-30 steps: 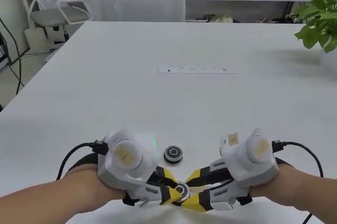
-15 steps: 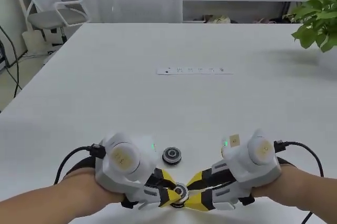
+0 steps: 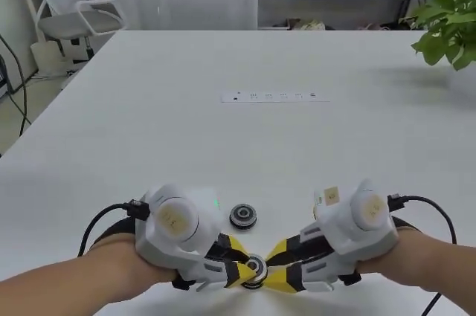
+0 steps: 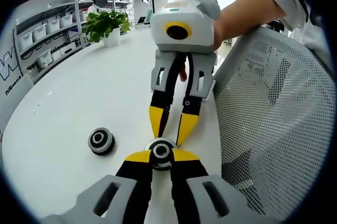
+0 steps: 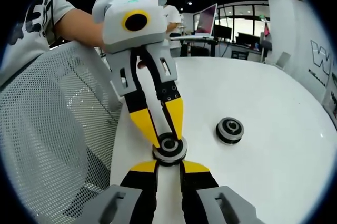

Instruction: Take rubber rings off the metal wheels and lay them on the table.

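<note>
Meeting tip to tip at the near edge of the table (image 3: 223, 145), the left gripper (image 3: 239, 271) and right gripper (image 3: 274, 271) each clamp their yellow jaw tips on the same metal wheel (image 3: 255, 266), which wears a dark rubber ring (image 5: 169, 155). Just beyond lies a second wheel (image 3: 243, 216), flat and apart from both. Farther off sits a power strip (image 3: 274, 97), with a plant (image 3: 448, 22) at the far right.

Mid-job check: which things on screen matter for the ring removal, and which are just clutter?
Job: held wheel, pinched between left gripper and right gripper; second wheel on the table.
Lying about: power strip, potted plant, white chair.
</note>
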